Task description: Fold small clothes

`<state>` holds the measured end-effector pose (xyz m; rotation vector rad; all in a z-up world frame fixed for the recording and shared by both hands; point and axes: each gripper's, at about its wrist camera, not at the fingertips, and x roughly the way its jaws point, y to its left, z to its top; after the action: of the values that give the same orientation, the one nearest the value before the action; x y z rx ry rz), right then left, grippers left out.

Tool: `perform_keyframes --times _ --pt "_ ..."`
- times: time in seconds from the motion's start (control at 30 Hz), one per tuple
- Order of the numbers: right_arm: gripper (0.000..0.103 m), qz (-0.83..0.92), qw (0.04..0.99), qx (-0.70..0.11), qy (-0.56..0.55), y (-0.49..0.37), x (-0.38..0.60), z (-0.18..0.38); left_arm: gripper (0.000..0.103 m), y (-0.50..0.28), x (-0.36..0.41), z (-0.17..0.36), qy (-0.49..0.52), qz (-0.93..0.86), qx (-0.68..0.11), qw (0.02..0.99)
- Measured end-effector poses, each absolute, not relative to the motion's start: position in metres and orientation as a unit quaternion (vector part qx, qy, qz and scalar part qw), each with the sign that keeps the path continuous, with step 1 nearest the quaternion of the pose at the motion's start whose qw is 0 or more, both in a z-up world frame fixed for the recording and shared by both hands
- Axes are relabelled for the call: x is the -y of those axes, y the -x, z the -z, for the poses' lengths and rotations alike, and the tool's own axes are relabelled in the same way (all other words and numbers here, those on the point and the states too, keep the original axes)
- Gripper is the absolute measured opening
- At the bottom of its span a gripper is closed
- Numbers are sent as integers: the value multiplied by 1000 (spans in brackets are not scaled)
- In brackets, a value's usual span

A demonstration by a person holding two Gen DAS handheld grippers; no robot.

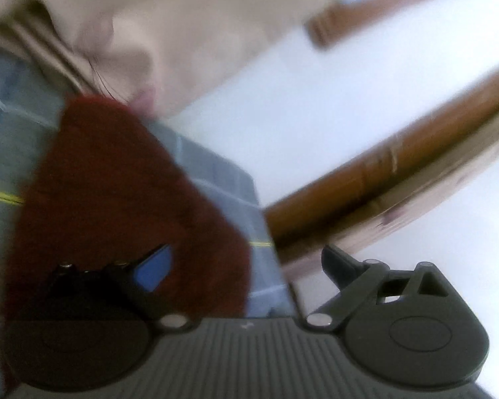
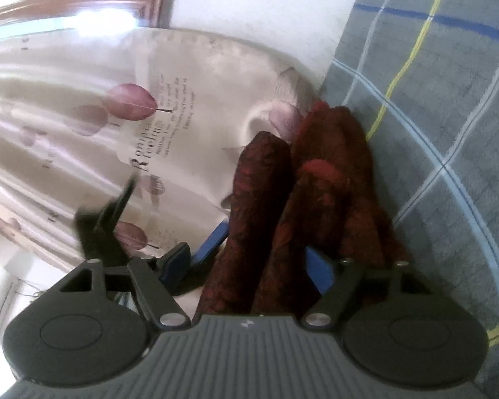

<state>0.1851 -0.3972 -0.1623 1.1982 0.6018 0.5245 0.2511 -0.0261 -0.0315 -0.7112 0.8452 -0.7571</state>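
A dark red garment (image 2: 329,153) lies bunched in thick folds against the grey checked sheet (image 2: 449,99). My right gripper (image 2: 266,249) is shut on it: the folds fill the gap and touch both blue pads (image 2: 211,242). In the blurred left wrist view the same red garment (image 1: 116,183) spreads over the sheet (image 1: 223,173) and lies around the left finger's blue pad (image 1: 154,269). My left gripper (image 1: 246,259) stands wide open, with nothing pinched; its right finger sits clear of the cloth.
A cream curtain (image 2: 83,76) printed with mauve leaves and text hangs behind the garment. A wooden frame (image 1: 382,173) crosses a white wall (image 1: 316,93). A blurred black shape (image 2: 106,219) sits left of the right gripper; I cannot tell what it is.
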Motion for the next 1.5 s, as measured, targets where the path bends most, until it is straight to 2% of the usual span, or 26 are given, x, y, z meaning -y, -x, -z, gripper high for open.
perform_keyframes --times 0.13,0.33,0.4,0.43,0.47,0.57,0.73,0.87,1.07,1.2,1.27,1.3,1.33,1.37,1.5 --pt "76 -234 764 -288 -527 -196 391 150 98 -213 7 47 329 348 -385 789" --pt "77 -215 794 -338 -458 -228 366 117 99 -168 22 75 310 399 -360 784" --pt "64 -208 803 -357 -430 -240 358 111 101 -167 37 82 299 406 -360 785" --pt "41 -200 806 -373 -413 -248 354 111 101 -166 42 83 288 406 -362 788" --pt "26 -190 811 -387 -395 -255 350 112 101 -167 48 83 280 405 -359 793" --pt "24 -191 829 -391 -352 -266 348 113 101 -160 44 72 299 410 -341 792" --pt "23 -245 847 -335 -331 -266 360 83 101 -148 16 42 355 393 -274 803" --pt "22 -252 854 -304 -338 -284 385 75 102 -156 16 48 335 363 -281 823" --pt "22 -236 818 -350 -392 -307 411 147 102 -163 27 90 326 329 -336 820" --pt "22 -231 806 -330 -434 -292 421 179 102 -165 30 93 308 330 -337 826" --pt "40 -232 805 -314 -447 -284 427 178 102 -175 34 94 300 329 -339 829" --pt "45 -230 808 -311 -444 -280 427 174 102 -177 36 93 293 331 -339 831" --pt "57 -228 816 -310 -432 -274 429 166 102 -180 37 93 287 332 -339 832" --pt "61 -227 825 -307 -417 -267 430 157 102 -179 38 94 287 330 -339 833" --pt "61 -243 850 -286 -371 -227 426 130 102 -173 37 97 300 327 -331 833"
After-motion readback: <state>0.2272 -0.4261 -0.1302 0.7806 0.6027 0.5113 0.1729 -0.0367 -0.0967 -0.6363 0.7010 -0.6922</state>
